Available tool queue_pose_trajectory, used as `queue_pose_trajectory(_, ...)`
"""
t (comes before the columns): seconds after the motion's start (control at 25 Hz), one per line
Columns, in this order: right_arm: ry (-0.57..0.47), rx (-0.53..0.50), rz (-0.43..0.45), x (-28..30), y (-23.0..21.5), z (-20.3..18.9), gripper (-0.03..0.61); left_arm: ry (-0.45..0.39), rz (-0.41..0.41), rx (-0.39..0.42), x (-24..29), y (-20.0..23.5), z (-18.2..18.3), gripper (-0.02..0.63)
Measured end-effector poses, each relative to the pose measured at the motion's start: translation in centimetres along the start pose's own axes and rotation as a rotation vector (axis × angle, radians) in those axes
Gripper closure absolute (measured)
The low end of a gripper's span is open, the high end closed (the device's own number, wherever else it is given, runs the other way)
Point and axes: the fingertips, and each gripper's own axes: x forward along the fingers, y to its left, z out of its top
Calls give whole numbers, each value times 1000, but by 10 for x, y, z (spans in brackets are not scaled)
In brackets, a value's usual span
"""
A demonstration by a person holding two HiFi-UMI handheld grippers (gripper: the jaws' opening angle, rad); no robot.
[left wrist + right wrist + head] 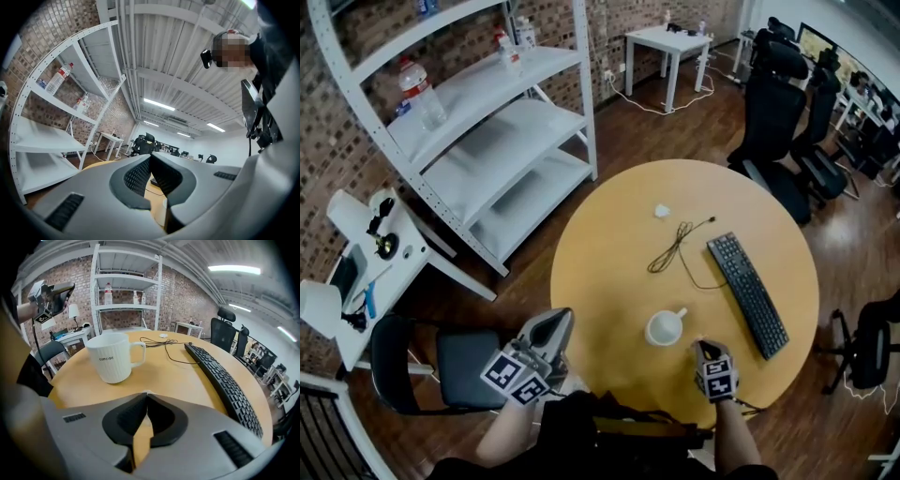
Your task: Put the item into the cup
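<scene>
Your right gripper (146, 395) is pinched closed on nothing, parked near the cup (114, 357). The little white item (662, 211) sits well beyond the cup, by the cable (670, 251), so I'd say you haven't grabbed it yet: next, open up and reach across.

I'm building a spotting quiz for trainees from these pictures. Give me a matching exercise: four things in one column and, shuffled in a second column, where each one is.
Things
1. cup
2. keyboard
3. small white item
4. water bottle

Places
A. on the shelf rack
B. far part of the table, beyond the cable
C. right part of the table
D. near part of the table, left of the keyboard

Pairs: 1-D, 2-C, 3-B, 4-A
</scene>
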Motion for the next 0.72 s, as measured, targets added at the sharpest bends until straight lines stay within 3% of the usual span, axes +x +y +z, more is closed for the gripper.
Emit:
queue_pose_trajectory(0.16,-64,-2,-7,-12,3,18,566,0,-11,-5,2,0,-2,620)
queue_pose_trajectory(0.4,-243,9,-30,-60,-2,80,566,22,-27,0,13,-2,-7,620)
queue_pose_trajectory(0.56,-358,22,40,-87,19,123,566,12,-66,7,17,-12,-3,620)
queue_pose_trajectory(0.72,-403,4,95,-90,46,145,566,12,-61,13,11,-14,-4,620)
